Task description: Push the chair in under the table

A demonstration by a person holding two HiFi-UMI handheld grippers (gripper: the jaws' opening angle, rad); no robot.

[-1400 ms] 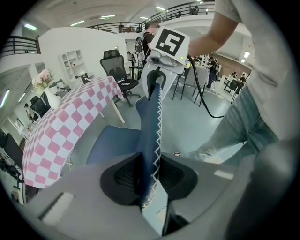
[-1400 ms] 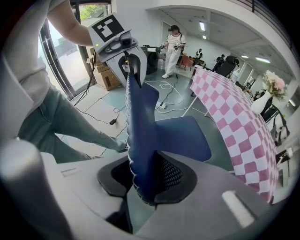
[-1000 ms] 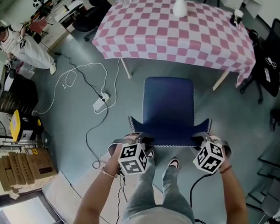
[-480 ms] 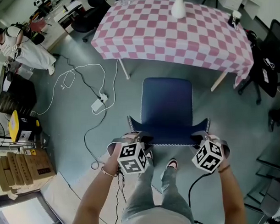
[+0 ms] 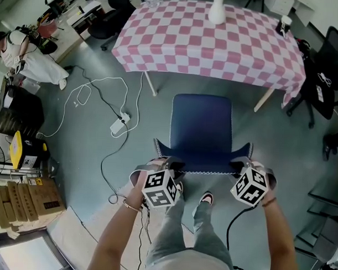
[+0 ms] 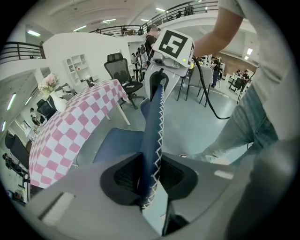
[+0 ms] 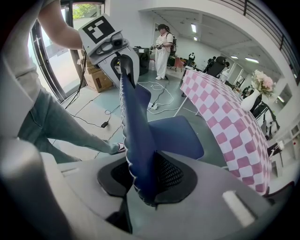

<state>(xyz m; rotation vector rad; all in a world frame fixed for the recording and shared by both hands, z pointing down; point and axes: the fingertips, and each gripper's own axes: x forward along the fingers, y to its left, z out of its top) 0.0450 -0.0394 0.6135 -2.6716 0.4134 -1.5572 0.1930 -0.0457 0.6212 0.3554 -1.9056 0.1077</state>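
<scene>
A dark blue chair [image 5: 202,130] with white edge stitching stands on the grey floor, its seat just short of the table [image 5: 216,42] with the pink-and-white checked cloth. My left gripper [image 5: 169,166] is shut on the left end of the chair's backrest [image 6: 153,136]. My right gripper [image 5: 240,164] is shut on the backrest's right end [image 7: 136,140]. In both gripper views the backrest's edge runs between the black pads. The chair's legs are hidden.
A white vase [image 5: 216,10] stands on the table's far edge. White cables and a power strip [image 5: 120,124] lie on the floor at left. Black office chairs [image 5: 326,82] stand at right, cardboard boxes [image 5: 23,201] at lower left. A person [image 5: 28,57] stands far left.
</scene>
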